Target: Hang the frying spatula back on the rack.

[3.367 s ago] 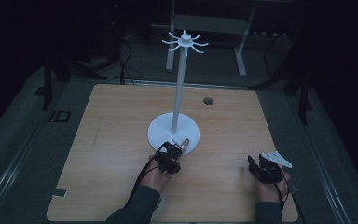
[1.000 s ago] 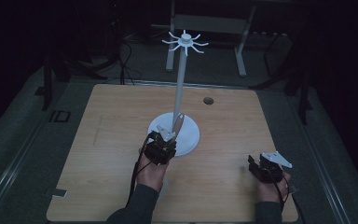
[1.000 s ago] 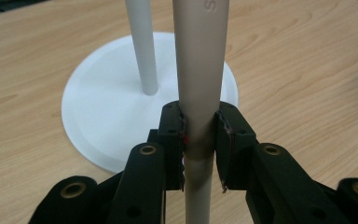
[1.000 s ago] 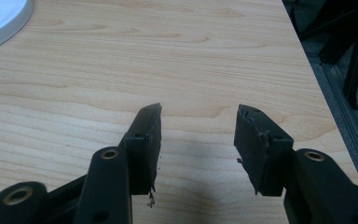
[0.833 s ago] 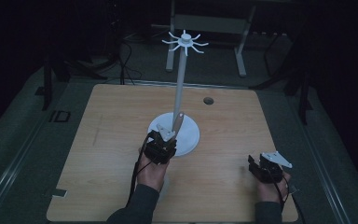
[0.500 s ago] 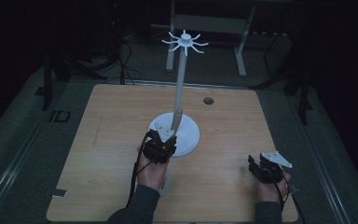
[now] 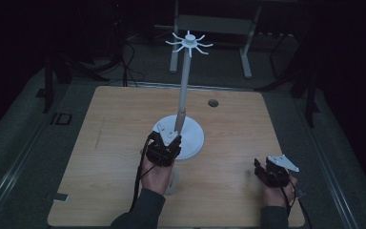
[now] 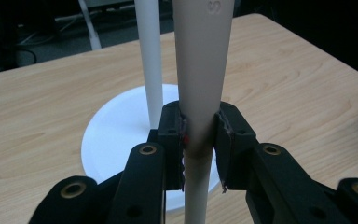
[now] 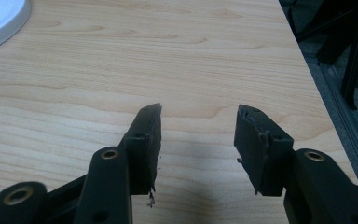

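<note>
In the high view, your left tongs (image 7: 167,143) were over the middle of the counter (image 7: 109,138), at the near left rim of the white round base (image 7: 194,138) of the stand. They held a beige tapered rod (image 7: 179,121) that stood almost upright, just in front of the white pole (image 7: 185,81) of the stand. The pole rose to a white crown of hooks (image 7: 189,43) at the top. Your right tongs (image 7: 271,172) rested near the near right corner of the counter, well apart from the stand, and your hand (image 7: 277,193) was behind them. A small dark hole (image 7: 213,102) was in the counter close to the far edge.

In the left gripper view, the left tongs (image 8: 200,140) were closed on the beige rod (image 8: 203,70). Both pads (image 8: 224,135) pressed on its sides, at the narrow lower part, and the rod went up out of the picture, wider toward the top. The white pole (image 8: 150,60) stood just behind it and a little to the left, in the white base (image 8: 116,126). I could not tell if the rod touched the base.

In the right gripper view, your right tongs (image 9: 198,140) stood open with nothing between the pads (image 9: 147,140), only bare wood of the counter (image 9: 168,56) under them. The right edge of the counter was near, and a small part of the white base (image 9: 0,21) was visible at the top left corner.
</note>
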